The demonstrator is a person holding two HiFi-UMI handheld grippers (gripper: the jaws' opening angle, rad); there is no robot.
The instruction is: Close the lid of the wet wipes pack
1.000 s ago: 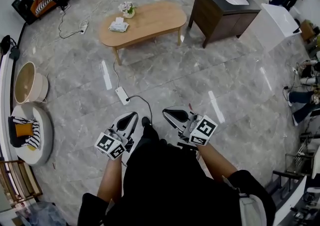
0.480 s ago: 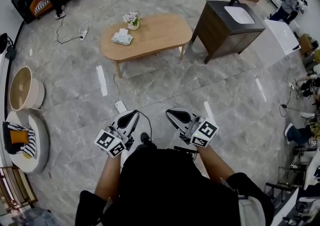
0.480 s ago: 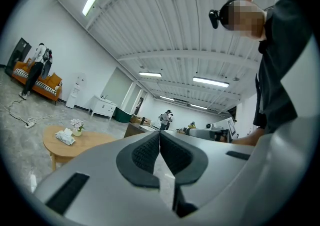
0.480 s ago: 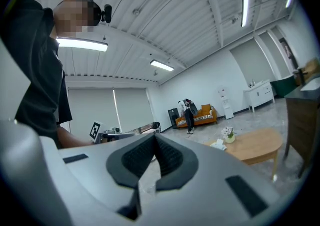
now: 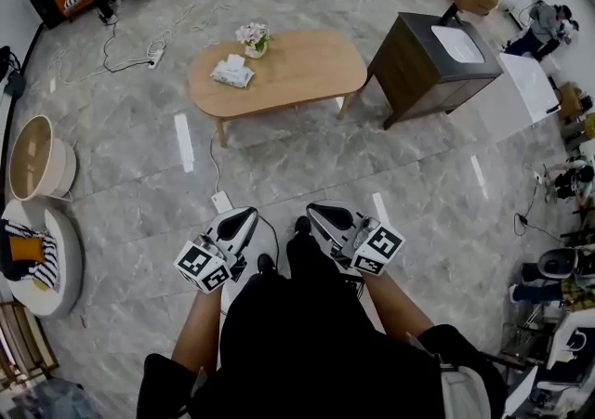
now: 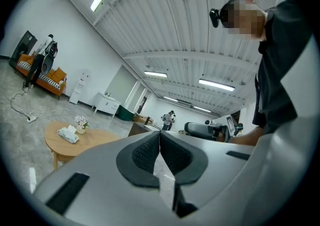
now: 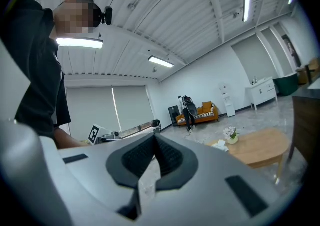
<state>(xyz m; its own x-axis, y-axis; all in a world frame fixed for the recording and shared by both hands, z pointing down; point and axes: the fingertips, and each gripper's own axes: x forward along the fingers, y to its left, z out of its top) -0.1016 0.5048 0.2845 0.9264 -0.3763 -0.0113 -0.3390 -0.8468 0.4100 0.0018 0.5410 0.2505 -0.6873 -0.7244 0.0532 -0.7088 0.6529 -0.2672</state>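
The wet wipes pack [image 5: 231, 72] lies on the left part of an oval wooden table [image 5: 297, 59], far ahead of me; its lid is too small to make out. It also shows small in the left gripper view [image 6: 67, 134] and the right gripper view [image 7: 221, 144]. My left gripper [image 5: 249, 214] and right gripper [image 5: 311, 210] are held close to the body, well short of the table. Both are shut with nothing between the pads, as the left gripper [image 6: 159, 134] and the right gripper [image 7: 154, 137] show in their own views.
A small vase of flowers [image 5: 253, 37] stands beside the pack. A dark cabinet with a white sink [image 5: 437, 59] is right of the table. A power strip with cable [image 5: 221, 202] lies on the marble floor just ahead. Round baskets [image 5: 33, 162] sit at the left.
The person has stepped forward, and one foot now shows between the grippers. Both grippers stay shut and in the same pose by the body.
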